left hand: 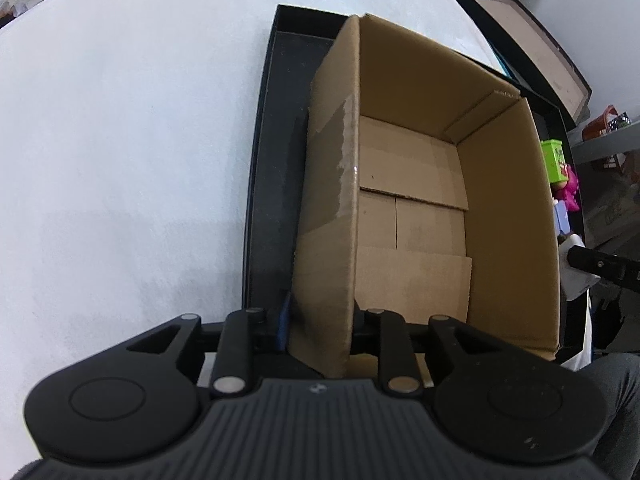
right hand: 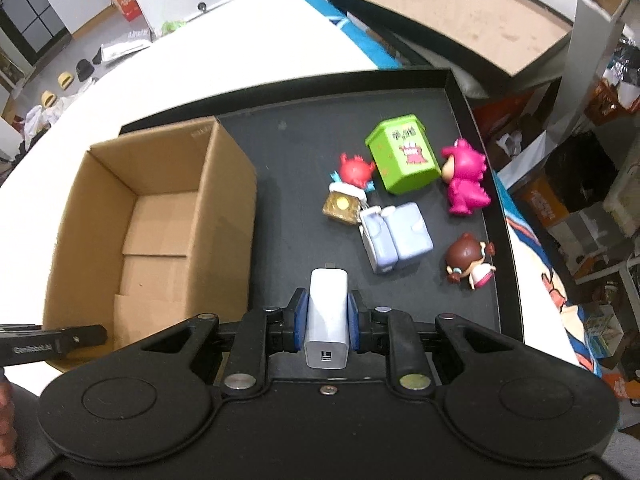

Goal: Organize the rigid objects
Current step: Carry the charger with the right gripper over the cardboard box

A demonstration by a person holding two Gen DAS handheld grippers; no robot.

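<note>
Box [right hand: 160, 200] plain brown cardboard. Tray [right hand: 304, 160] black. Bench [left hand: 120, 120] white. Charger [right hand: 327, 316] white, btwn blue pads [right hand: 301, 320]. Cube [right hand: 402, 154] green w/ toothy mouth print. Figure [right hand: 466, 178] hot pink. Crab [right hand: 354, 170] red. Fridge [right hand: 396, 236] pale blue.

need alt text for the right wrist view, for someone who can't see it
The right gripper clamps a white charger block above a black tray. An empty cardboard box stands at the tray's left. To the right lie small toys: a green cube, a pink figure, and a pale blue one.
</note>
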